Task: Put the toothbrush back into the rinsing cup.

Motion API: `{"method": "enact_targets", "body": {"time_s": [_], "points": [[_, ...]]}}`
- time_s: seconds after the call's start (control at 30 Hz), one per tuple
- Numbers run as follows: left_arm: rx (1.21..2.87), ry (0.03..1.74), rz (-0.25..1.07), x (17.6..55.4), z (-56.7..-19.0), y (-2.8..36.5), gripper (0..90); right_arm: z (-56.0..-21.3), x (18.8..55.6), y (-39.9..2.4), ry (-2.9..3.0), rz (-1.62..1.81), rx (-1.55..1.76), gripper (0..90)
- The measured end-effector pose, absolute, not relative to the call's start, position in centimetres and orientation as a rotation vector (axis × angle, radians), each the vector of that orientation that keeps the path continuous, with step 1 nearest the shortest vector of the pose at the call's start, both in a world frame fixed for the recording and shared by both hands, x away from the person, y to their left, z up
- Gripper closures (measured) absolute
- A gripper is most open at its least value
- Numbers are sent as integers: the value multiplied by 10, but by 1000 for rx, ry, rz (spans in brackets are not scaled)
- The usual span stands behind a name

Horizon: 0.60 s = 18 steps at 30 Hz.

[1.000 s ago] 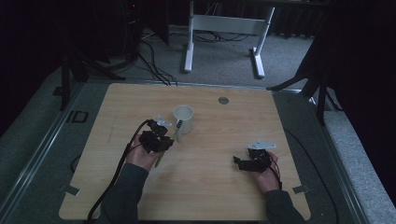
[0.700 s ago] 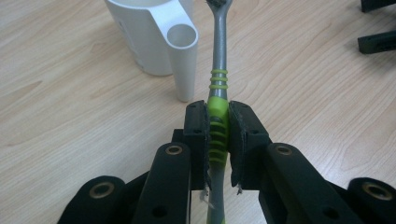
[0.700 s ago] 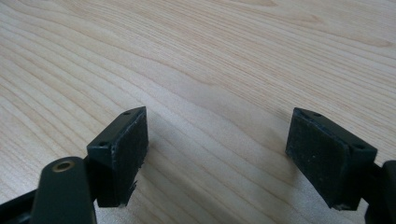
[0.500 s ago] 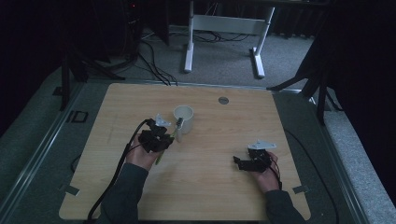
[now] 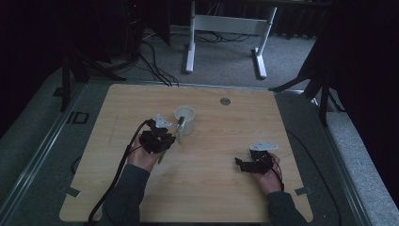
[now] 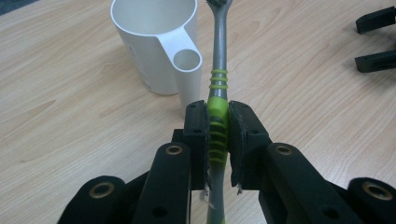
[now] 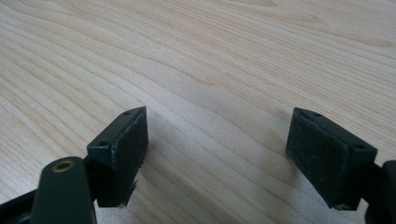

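1. The left gripper (image 6: 217, 135), in the lower middle of the left gripper view, has its two black jaws pressed onto the green ribbed grip of a grey-and-green plastic toothbrush (image 6: 218, 88).
2. The toothbrush runs straight up the middle of that view, its grey neck reaching the top edge, where the head is cut off by the frame.
3. A white plastic cup with a hollow tubular handle (image 6: 159, 44) stands upright in the upper left of that view; its handle lies just beside the toothbrush neck, and I cannot tell whether they touch.
4. In the high view the left gripper (image 5: 162, 136) sits left of centre on the light wooden table (image 5: 211, 188), with the cup (image 5: 185, 119) just above and to its right.
5. The right gripper (image 5: 242, 165) rests low at the right of the high view, well apart from the cup.
6. In the right gripper view its jaws (image 7: 217, 154) stand spread wide over bare wood, nothing between them.
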<state>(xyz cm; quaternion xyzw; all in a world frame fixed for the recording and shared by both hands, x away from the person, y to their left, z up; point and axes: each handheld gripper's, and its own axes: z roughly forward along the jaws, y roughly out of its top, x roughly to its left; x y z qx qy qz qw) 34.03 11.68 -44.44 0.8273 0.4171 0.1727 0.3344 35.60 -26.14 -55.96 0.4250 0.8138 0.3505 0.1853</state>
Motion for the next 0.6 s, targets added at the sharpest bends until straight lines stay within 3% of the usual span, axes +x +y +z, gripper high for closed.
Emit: {"method": "enact_targets", "body": {"time_s": [0.6], "points": [[2112,1074,486,341,-444,117,790,-560,356,-261,2294,987,1196,206]]}}
